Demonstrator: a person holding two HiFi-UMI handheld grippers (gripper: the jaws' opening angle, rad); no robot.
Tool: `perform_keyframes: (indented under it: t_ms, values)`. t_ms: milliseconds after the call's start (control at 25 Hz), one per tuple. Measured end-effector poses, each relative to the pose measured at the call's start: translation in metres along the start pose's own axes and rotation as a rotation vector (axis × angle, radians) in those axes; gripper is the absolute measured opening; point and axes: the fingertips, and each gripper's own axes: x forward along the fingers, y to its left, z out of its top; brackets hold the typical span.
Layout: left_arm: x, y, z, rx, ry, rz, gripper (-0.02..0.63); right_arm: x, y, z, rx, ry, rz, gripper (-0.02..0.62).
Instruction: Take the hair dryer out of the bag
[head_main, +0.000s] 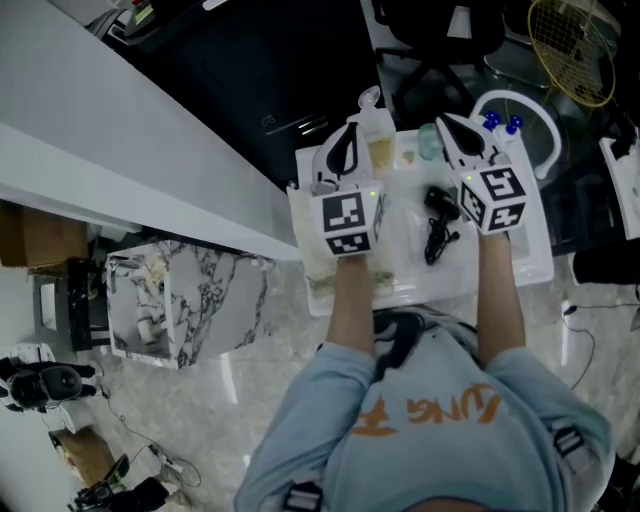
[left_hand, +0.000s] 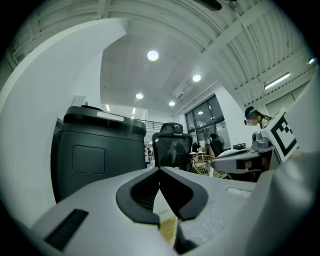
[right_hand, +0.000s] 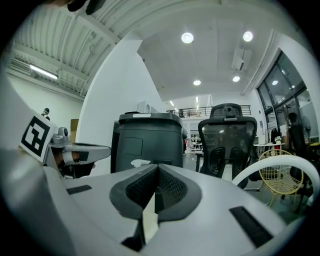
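Left tongs (left_hand: 160, 171) and right tongs (right_hand: 157, 168) clench an edge of the clear plastic bag (head_main: 400, 235) (probably spreading its mouth) over the hair dryer (head_main: 438, 206) on the counter (head_main: 532, 262).

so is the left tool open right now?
No, in the left gripper view the left tool has its two jaws pressed together at the tips, with no gap between them.

A white table (head_main: 535, 268) sits right of the frame's centre. On it are a clear bag (head_main: 400, 235), a black hair dryer (head_main: 438, 205) and, at its upper edge, a pale bottle (head_main: 379, 145).
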Motion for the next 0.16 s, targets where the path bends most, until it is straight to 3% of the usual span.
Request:
perform_keyframes:
  t_ms: [160]
  values:
    - [0.0062, 0.0038, -0.0064, -0.001, 0.014, 0.000, 0.002, 0.0072, -0.0033, -0.0043, 0.000, 0.013, 0.003, 0.000]
